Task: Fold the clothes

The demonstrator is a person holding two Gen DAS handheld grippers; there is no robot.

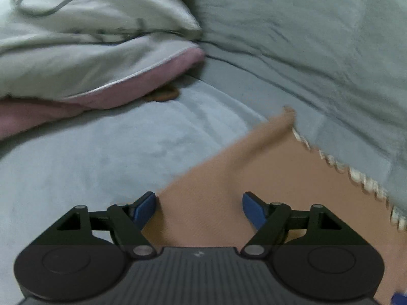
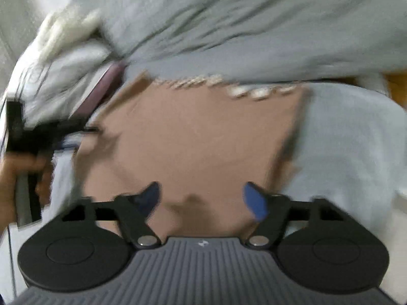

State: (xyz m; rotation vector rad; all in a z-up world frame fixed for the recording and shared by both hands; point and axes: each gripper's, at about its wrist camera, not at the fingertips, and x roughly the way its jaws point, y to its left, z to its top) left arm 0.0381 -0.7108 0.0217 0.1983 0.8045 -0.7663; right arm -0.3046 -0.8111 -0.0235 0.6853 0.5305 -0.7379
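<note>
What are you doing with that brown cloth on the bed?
A person is folding clothes with a gripper in each hand. A brown garment with a pale lacy edge lies flat on the blue-grey bedsheet. The left gripper and the right gripper both hang open over it, gripping nothing. Pillows sit nearby.

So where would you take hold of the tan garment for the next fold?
Probably the tan garment is best gripped at its near corners, coming in low from the near side: it lies flat on the bed sheet, lace-trimmed far edge away, with the open left hand-held gripper and right hand-held gripper over its near edge.
</note>
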